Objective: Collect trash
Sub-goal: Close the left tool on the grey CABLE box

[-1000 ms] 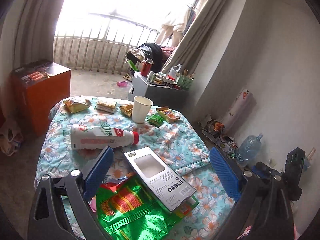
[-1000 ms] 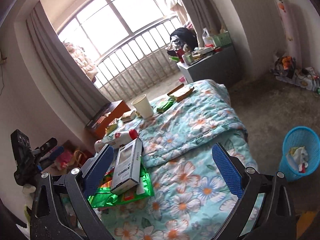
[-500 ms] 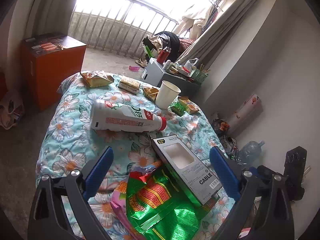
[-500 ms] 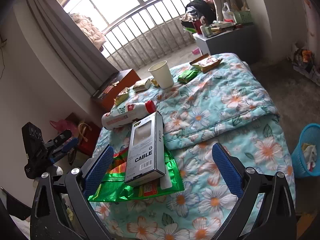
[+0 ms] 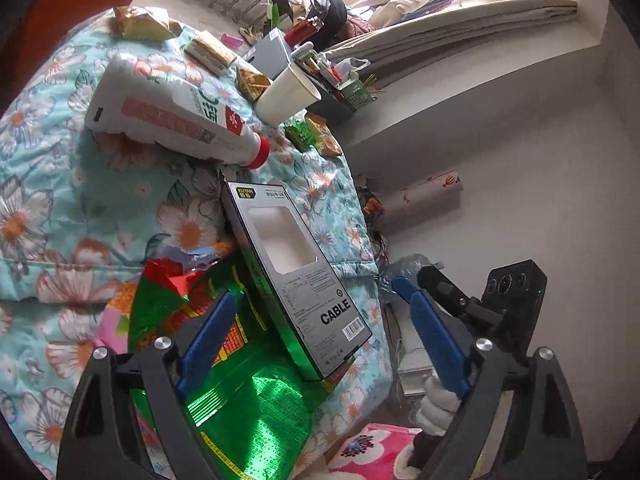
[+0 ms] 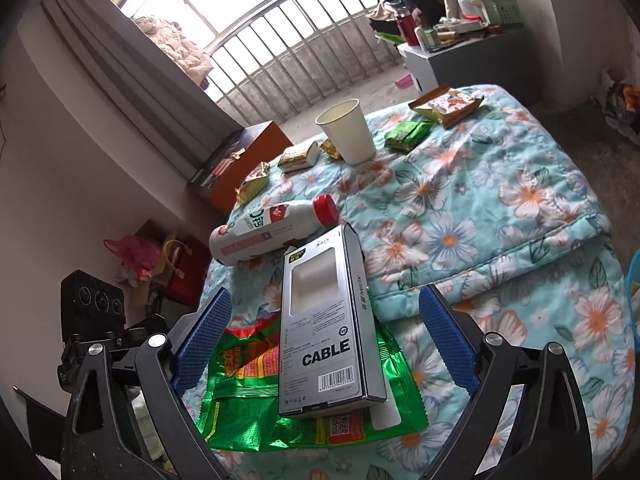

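A grey "CABLE" box (image 6: 326, 336) lies on a shiny green snack bag (image 6: 256, 412) on the floral quilt; both also show in the left wrist view, the box (image 5: 296, 276) and the bag (image 5: 240, 404). A white bottle with a red cap (image 6: 272, 226) lies just behind them, also in the left wrist view (image 5: 168, 116). A paper cup (image 6: 348, 132) stands farther back among small wrappers (image 6: 406, 136). My right gripper (image 6: 324, 340) is open, its fingers on either side of the box. My left gripper (image 5: 320, 340) is open, low over the bag and box.
The quilt-covered bed (image 6: 500, 208) falls off at the right, where a blue bin's edge (image 6: 634, 280) shows. An orange cabinet (image 6: 244, 160) stands by the window bars. A grey cabinet (image 6: 460, 60) with clutter stands at the back. The other gripper's camera block (image 6: 92, 304) sits left.
Both grippers have moved down and closer to the cable box and green bag. The left view has tilted to the right. Nothing on the bed has moved.
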`<move>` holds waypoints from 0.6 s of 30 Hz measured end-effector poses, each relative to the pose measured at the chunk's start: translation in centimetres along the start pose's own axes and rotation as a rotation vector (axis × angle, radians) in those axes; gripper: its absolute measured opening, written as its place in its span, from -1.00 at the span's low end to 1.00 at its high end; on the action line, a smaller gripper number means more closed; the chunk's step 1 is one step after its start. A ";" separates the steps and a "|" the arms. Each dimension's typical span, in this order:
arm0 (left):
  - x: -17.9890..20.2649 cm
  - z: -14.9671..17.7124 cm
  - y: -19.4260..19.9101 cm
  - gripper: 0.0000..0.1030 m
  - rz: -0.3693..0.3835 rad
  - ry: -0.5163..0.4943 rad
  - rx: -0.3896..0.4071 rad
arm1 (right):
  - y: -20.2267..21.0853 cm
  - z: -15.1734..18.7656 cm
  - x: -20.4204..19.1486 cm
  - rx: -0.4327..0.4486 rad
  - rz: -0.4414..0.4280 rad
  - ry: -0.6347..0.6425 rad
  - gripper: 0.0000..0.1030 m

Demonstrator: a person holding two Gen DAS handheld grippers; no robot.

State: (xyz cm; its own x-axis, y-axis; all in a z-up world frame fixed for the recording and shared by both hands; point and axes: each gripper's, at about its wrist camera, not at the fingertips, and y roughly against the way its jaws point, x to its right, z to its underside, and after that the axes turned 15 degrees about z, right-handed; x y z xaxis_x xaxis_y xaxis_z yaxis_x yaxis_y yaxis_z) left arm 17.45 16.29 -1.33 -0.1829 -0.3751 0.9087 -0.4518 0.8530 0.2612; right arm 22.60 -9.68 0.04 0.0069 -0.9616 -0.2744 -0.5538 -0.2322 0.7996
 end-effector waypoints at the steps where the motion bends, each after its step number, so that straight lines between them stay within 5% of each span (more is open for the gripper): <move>1: -0.5 -0.1 -0.7 0.54 0.001 0.036 -0.013 | -0.5 0.2 0.1 -0.015 0.009 -0.004 0.54; 11: -4.6 -0.9 -5.8 0.29 -0.047 0.261 -0.076 | -4.3 2.5 1.6 -0.167 0.002 -0.046 -0.33; 18: -6.2 -1.1 -6.8 0.21 -0.035 0.323 -0.060 | -5.5 3.0 2.8 -0.245 -0.139 -0.096 -0.43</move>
State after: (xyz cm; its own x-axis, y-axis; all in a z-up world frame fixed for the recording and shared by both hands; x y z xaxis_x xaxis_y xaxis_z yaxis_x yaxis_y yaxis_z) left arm 22.60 13.23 -8.40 0.1219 -0.2781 0.9528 -0.3991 0.8652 0.3036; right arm 23.16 -10.69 -6.73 -0.0162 -0.9025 -0.4304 -0.3355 -0.4006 0.8526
